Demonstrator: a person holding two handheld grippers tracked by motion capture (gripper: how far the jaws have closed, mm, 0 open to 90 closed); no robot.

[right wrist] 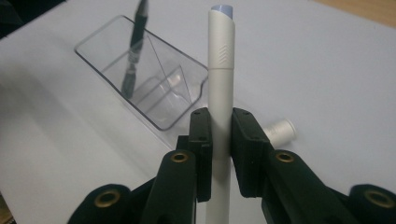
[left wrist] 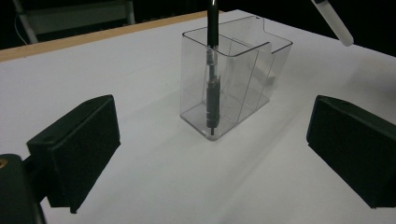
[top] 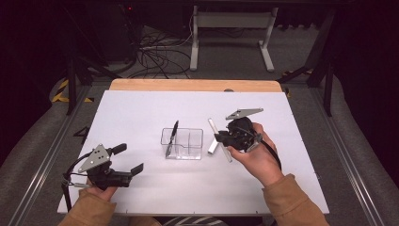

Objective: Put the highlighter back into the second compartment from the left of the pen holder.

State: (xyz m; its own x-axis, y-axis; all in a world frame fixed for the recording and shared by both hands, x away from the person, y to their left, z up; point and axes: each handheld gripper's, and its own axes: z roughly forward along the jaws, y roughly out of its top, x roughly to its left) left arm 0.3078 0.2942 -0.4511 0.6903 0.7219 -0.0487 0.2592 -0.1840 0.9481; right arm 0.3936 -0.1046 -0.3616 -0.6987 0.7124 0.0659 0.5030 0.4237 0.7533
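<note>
From the high view, the right gripper [top: 226, 139] holds a white pen [top: 219, 140] just beside the clear box [top: 182, 143] — close, likely so the pen can go in next. A black pen [top: 172, 137] already stands in the box's left part, leaning on the wall. A second white pen [top: 213, 147] lies on the white table [top: 141, 113] under the held one. The left gripper [top: 128, 159] waits near the table's front edge, well apart from the box.

In the left gripper view, its jaws stand wide apart with nothing between them, and the black pen's tip [left wrist: 212, 125] touches the box floor — the high view cannot show that.

In the right gripper view, the jaws pinch the white pen [right wrist: 221, 88] around its middle, cap end pointing away.
</note>
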